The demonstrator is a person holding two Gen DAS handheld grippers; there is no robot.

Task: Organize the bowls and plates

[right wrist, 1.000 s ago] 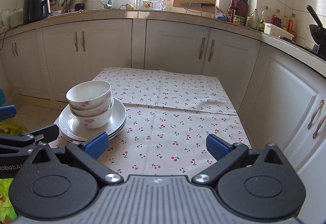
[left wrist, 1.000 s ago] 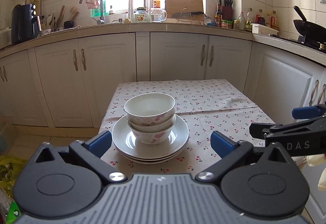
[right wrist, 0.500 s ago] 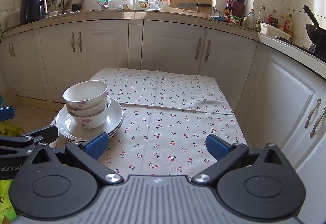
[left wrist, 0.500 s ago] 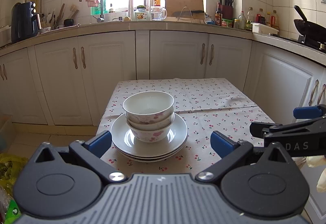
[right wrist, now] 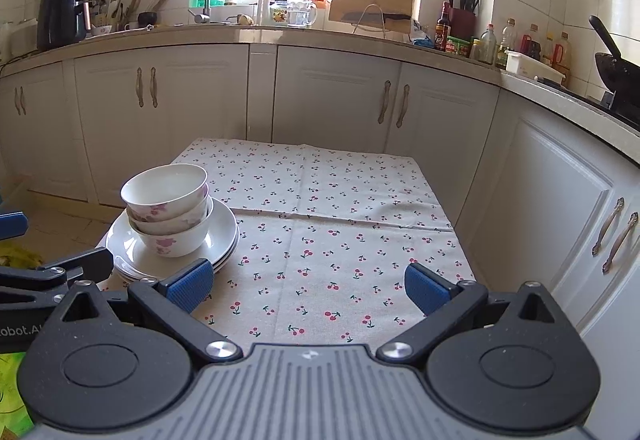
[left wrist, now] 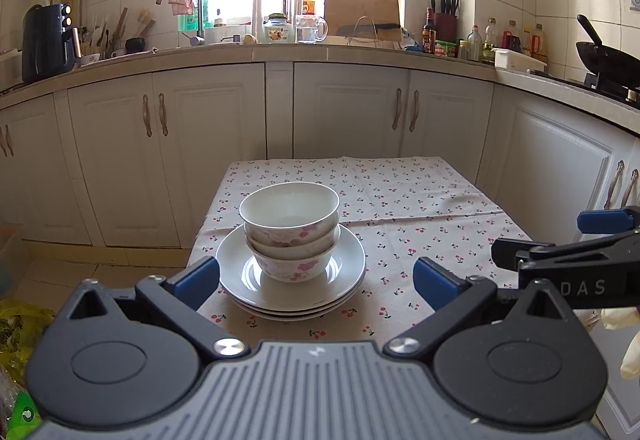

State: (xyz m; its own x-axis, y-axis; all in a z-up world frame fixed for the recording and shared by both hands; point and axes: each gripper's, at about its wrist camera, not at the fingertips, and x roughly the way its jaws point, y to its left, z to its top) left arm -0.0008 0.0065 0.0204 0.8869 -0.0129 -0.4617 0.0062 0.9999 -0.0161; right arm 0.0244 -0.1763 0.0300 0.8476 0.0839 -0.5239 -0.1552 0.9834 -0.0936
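Observation:
Three white bowls with pink flowers [left wrist: 290, 228] are nested in a stack on a pile of white plates [left wrist: 348, 276], near the front left of a small table with a cherry-print cloth [left wrist: 400, 208]. My left gripper [left wrist: 316, 278] is open and empty, just in front of the plates. My right gripper [right wrist: 308, 284] is open and empty, over the cloth to the right of the bowls [right wrist: 168, 208] and plates [right wrist: 224, 228]. Each gripper shows at the edge of the other's view.
White kitchen cabinets [left wrist: 208, 144] stand close behind and right of the table. The counter holds a sink tap, jars, bottles, a knife block and a black wok [left wrist: 604, 60]. A yellow-green bag [left wrist: 20, 324] lies on the floor at the left.
Both grippers have drawn back slightly from the table, so the stack looks a little farther away. The bowls and plates have not moved. Both stay open.

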